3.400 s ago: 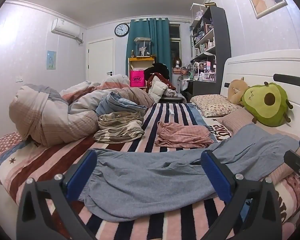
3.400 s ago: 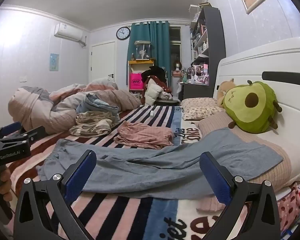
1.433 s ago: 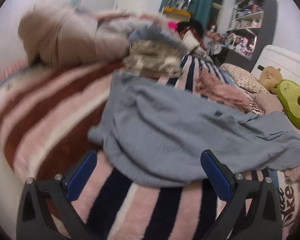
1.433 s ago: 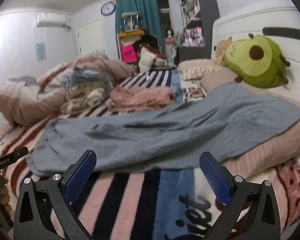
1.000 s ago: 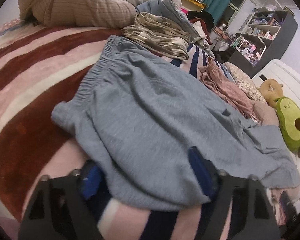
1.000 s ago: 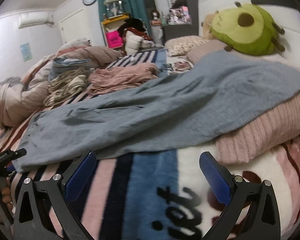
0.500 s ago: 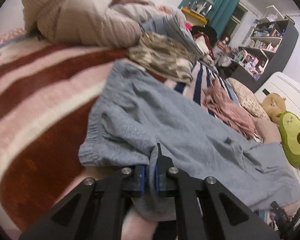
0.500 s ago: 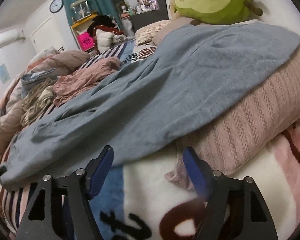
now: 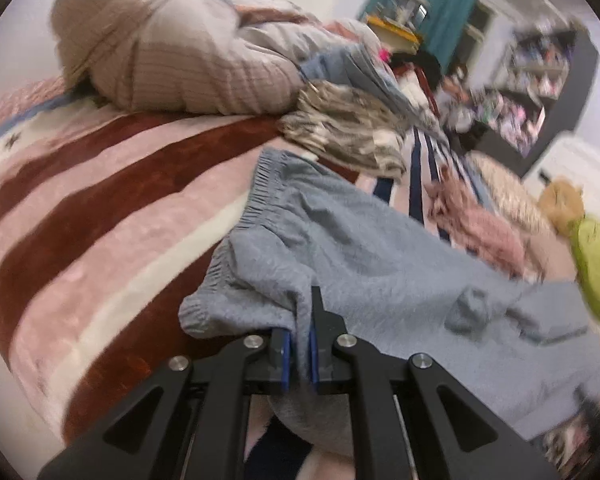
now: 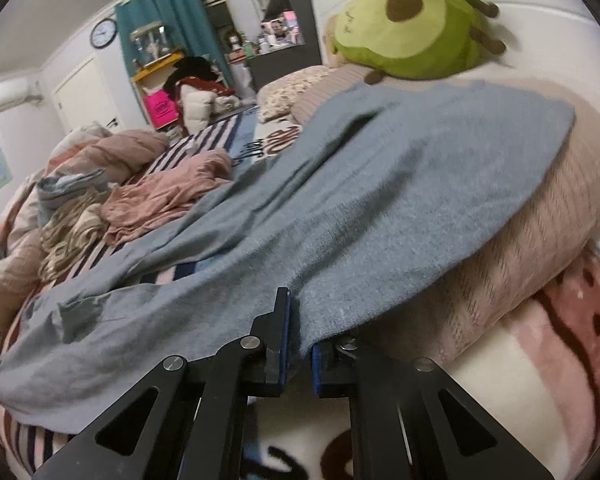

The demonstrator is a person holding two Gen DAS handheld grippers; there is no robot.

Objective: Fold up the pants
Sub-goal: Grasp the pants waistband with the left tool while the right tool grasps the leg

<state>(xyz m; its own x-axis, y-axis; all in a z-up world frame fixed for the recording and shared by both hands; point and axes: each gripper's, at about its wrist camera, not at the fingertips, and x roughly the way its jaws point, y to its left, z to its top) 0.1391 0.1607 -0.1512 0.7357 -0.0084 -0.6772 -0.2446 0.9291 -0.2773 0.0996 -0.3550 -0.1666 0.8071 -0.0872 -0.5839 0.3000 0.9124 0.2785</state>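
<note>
The left hand-held gripper (image 9: pixel 298 354) points downward, its jaws closed tight with grey cloth pinched between the blue pads. The right hand-held gripper (image 10: pixel 299 346) also tilts down; its jaws have just been closing and now clamp cloth.

The room has pale walls (image 10: pixel 16 128) and a white door (image 10: pixel 82 100) at about 10 o'clock. A round clock (image 10: pixel 103 33) hangs beside teal curtains (image 10: pixel 172 12) at 11 o'clock. A dark shelf unit (image 9: pixel 556 92), blurry but seemingly full of small things, stands at 2 o'clock in the left view. The white headboard (image 10: pixel 540 36) is at 1 o'clock. An air conditioner (image 10: pixel 8 98) sits high at 9 o'clock.
</note>
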